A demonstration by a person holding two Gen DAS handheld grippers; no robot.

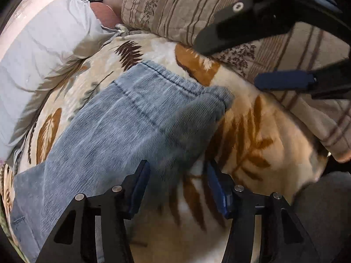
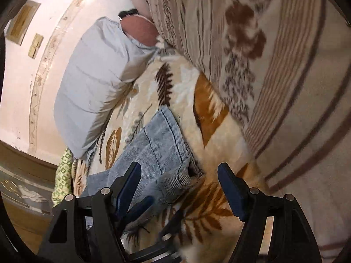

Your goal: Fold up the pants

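Observation:
Light blue denim pants lie folded lengthwise on a cream blanket with a brown leaf print. Their hem end points away from me. My left gripper is open and empty, hovering just above the near right edge of the pants. My right gripper shows in the left wrist view at the upper right, open, above the blanket beyond the hem. In the right wrist view the right gripper is open and empty above the pants, with the left gripper's blue fingertips below it.
A pale blue pillow lies at the left by the wall. A striped beige quilt is piled at the back and right. A green patterned cloth hangs at the bed's edge. The floor shows at the left.

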